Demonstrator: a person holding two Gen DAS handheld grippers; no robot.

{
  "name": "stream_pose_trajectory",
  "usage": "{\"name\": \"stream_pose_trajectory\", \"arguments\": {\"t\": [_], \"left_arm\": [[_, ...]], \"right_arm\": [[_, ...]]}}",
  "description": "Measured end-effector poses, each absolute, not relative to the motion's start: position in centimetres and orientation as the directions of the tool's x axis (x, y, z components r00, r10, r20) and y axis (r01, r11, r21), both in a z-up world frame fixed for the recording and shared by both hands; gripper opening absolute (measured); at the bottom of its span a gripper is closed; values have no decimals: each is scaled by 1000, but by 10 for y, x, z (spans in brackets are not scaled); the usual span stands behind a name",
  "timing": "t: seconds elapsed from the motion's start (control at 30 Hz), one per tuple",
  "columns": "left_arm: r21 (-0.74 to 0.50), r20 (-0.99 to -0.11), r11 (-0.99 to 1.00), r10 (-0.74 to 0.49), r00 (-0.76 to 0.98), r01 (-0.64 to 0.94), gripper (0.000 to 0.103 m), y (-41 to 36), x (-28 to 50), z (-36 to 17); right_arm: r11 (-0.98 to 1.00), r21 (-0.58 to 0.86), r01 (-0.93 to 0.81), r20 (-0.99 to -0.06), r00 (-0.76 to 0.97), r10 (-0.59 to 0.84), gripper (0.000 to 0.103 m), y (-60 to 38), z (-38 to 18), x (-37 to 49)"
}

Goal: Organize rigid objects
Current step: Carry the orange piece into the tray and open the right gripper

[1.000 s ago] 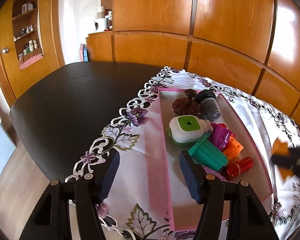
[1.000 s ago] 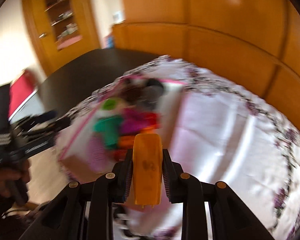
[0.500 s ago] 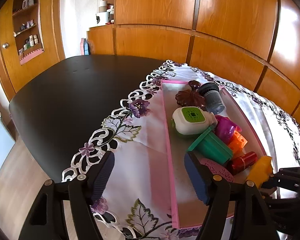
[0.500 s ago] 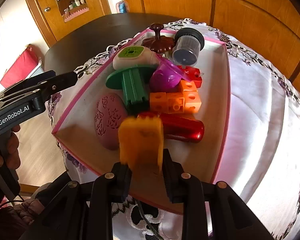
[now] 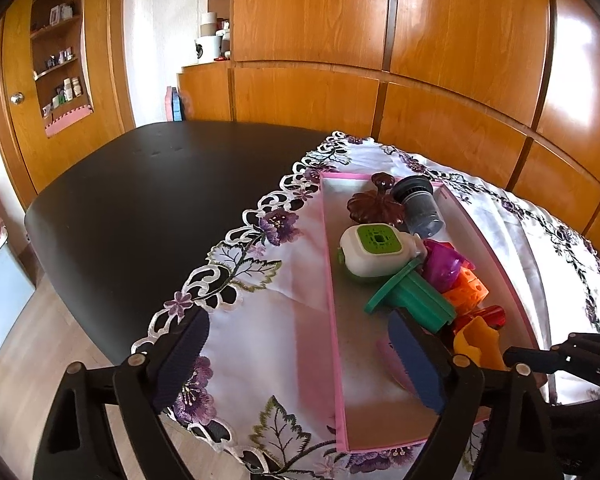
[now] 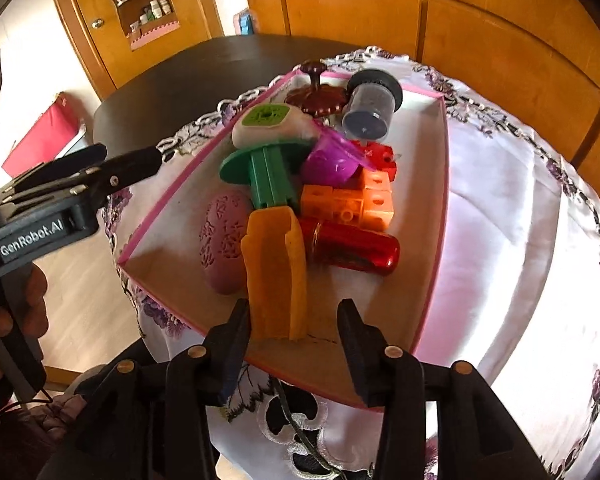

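A pink-rimmed tray (image 6: 435,216) (image 5: 331,280) on the tablecloth holds several rigid objects. A yellow scoop-like piece (image 6: 274,274) (image 5: 477,340) lies at the tray's near end, resting against a pink oval (image 6: 224,236) and a red cylinder (image 6: 351,246). My right gripper (image 6: 294,340) is open, its left finger touching the yellow piece. My left gripper (image 5: 300,360) is open and empty over the tray's left edge. A green piece (image 6: 268,176), orange blocks (image 6: 351,204), a purple cup (image 6: 331,160) and a white-green box (image 6: 272,122) lie further in.
A brown lid (image 6: 315,96) and a grey jar (image 6: 373,106) lie at the tray's far end. The embroidered white cloth (image 5: 260,320) covers part of a dark table (image 5: 148,208). Wooden cabinets (image 5: 379,60) stand behind.
My right gripper carried the yellow piece to the tray, lowered it to the near end and opened, letting it go. The left gripper shifted slightly and stayed open.
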State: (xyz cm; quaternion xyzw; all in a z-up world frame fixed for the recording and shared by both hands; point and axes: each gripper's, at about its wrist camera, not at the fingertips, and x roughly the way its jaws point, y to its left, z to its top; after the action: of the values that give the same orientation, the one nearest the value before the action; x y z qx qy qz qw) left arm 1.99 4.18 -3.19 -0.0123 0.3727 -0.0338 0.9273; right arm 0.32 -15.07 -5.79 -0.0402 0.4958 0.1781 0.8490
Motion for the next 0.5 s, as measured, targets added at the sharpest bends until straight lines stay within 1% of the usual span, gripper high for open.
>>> {"name": "stream_pose_trajectory", "arguments": {"t": [0.07, 0.13, 0.2, 0.33, 0.4, 0.43, 0.5], "left_arm": [[-45, -688, 998, -66, 723, 48, 96, 41, 18, -31], [-37, -682, 999, -50, 729, 34, 102, 41, 16, -30], [-32, -678, 999, -36, 734, 19, 103, 41, 15, -28], [-24, -676, 1000, -20, 736, 5, 103, 41, 12, -25], [-18, -676, 1000, -16, 737, 5, 103, 38, 10, -24], [-15, -673, 1000, -14, 740, 5, 103, 37, 9, -23], [-3, -673, 1000, 8, 740, -14, 103, 32, 7, -21]], "right_arm": [[937, 108, -333, -843, 468, 264, 45, -151, -53, 0], [942, 110, -318, -831, 491, 263, 45, -150, -48, -1], [950, 116, -289, -813, 522, 258, 45, -153, -42, -3], [975, 96, -202, -766, 610, 202, 46, -159, -28, -7], [985, 85, -153, -745, 647, 165, 48, -162, -22, -9], [988, 83, -132, -735, 662, 150, 51, -164, -19, -9], [994, 75, -82, -712, 694, 111, 52, -168, -13, -12]]}}
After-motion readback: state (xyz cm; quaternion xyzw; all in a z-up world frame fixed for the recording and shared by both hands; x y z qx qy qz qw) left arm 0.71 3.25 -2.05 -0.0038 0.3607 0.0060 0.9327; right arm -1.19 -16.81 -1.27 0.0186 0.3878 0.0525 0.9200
